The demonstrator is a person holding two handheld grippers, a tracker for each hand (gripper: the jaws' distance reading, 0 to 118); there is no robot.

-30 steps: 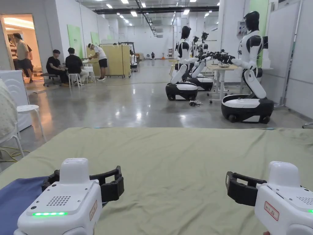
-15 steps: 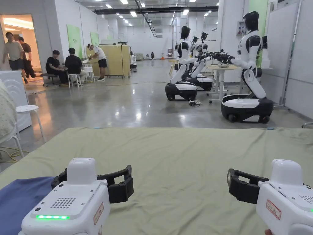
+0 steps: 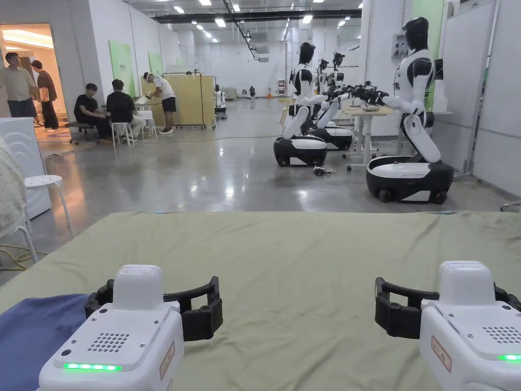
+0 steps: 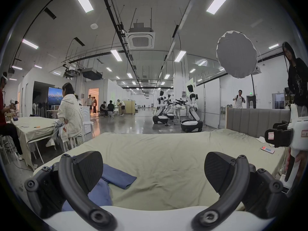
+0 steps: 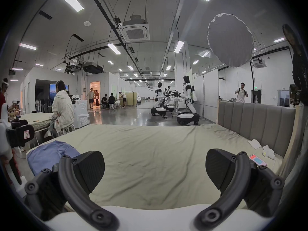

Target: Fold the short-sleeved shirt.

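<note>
— Where are your grippers just now?

— Your left gripper (image 4: 153, 173) hangs over the near left part of the bed (image 3: 305, 254), jaws spread wide with nothing between them. Your right gripper (image 5: 155, 171) hangs level with it, well apart to the right, jaws equally wide and empty. In the head view the left gripper (image 3: 152, 310) and the right gripper (image 3: 442, 308) both point away from you over the olive-green sheet.

— And the short-sleeved shirt?

— The blue short-sleeved shirt (image 4: 115, 179) lies crumpled on the bed, low and to the left of your left gripper, partly behind its left jaw. No jaw touches it. From your right gripper the shirt (image 5: 50, 154) sits far off to the left, beyond the left jaw.

— Anything to the right?

— A phone (image 5: 257, 160) lies on the sheet just past your right gripper's right jaw, near the grey padded headboard (image 5: 256, 124), with some white crumpled pieces (image 5: 266, 151) beside it.
</note>
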